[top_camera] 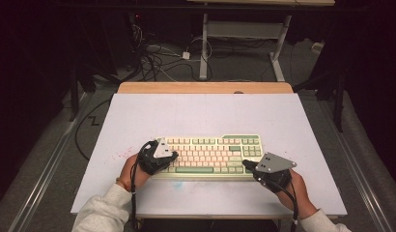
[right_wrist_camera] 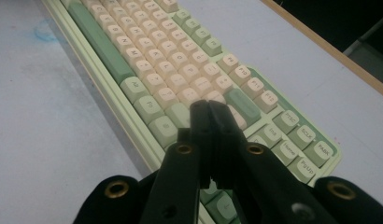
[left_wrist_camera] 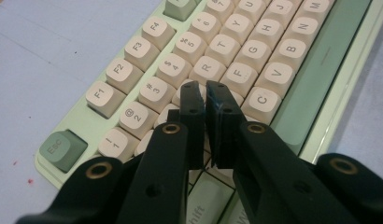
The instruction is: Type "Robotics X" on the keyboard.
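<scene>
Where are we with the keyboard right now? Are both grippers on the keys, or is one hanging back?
Done so far: both grippers are set over the keyboard, jaws together with nothing between them. In hand: the left gripper has its tips down among the letter keys near R and F, apparently pressing there. The right gripper points at the keys near the right end. Left: what was typed cannot be told.
</scene>
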Demonstrator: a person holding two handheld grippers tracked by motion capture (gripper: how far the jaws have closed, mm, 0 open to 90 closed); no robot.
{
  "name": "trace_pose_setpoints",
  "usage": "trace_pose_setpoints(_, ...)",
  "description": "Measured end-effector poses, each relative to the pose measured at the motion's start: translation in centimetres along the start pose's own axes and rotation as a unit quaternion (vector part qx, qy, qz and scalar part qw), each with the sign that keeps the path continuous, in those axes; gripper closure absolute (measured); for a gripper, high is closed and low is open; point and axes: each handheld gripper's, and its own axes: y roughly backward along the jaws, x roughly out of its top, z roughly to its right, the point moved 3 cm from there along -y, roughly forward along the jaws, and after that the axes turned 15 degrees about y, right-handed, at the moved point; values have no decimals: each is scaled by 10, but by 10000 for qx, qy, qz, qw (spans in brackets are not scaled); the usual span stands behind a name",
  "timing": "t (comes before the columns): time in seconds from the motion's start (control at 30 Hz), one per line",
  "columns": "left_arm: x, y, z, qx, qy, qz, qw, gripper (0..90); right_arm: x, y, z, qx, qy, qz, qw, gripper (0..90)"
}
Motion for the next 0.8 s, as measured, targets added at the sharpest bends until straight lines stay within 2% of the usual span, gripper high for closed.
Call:
trace_pose_setpoints(0.17, -1, 0, -1, -15, 36, -18, 10000, 859, 0, -1, -1, 15, 19, -9, 10000, 899)
trace_pose_setpoints(0.23, -1, -2, -1, -42, 40, -116, 9999, 879, 0, -1, -1, 33, 20, -17, 10000, 899)
trace_pose_setpoints(0.4, -1, -2, 0, -31, 44, -105, 9999, 879, 0, -1, -2, 48, 16, -33, 10000, 892)
trace_pose_setpoints(0.8, 5, 12, 2, 24, 34, 268, 9996, 877, 1, 1, 0, 14, 15, 10, 10000, 894)
